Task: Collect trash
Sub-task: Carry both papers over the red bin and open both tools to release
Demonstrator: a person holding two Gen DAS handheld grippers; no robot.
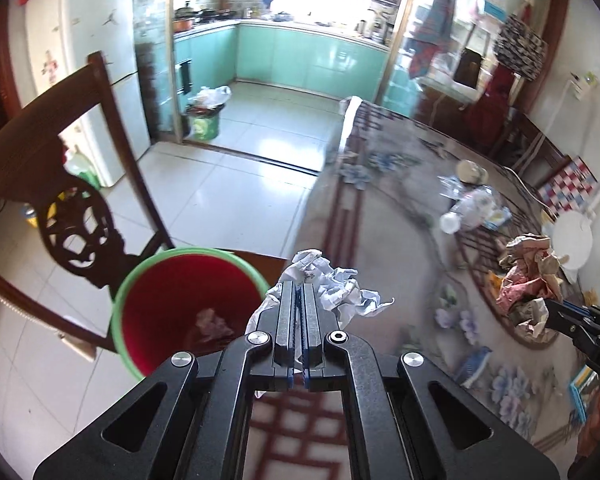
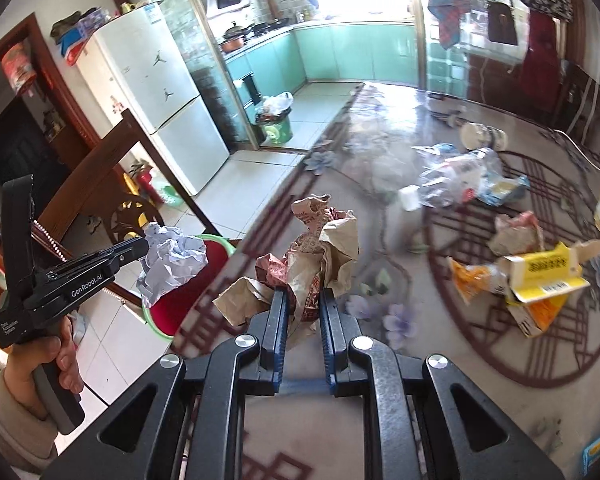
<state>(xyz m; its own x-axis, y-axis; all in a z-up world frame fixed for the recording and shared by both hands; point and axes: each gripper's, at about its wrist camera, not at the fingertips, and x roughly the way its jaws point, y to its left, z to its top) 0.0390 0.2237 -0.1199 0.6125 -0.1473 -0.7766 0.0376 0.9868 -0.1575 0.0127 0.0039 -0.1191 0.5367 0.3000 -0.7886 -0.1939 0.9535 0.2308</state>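
Crumpled white paper (image 1: 332,284) is pinched in the closed left hand-held gripper (image 1: 299,280), just beside the rim of the red bin (image 1: 160,280) with its green lip. Right hand-held gripper (image 2: 303,294) clamps a brown paper wad (image 2: 320,248) above the worktop (image 2: 380,240), where a yellow carton (image 2: 540,272) and clear plastic bottles (image 2: 452,180) lie farther off.

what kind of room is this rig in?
Most likely a home dining area opening onto a kitchen: a table under a floral cover, a carved wooden chair, a white fridge, and teal kitchen cabinets beyond the doorway.
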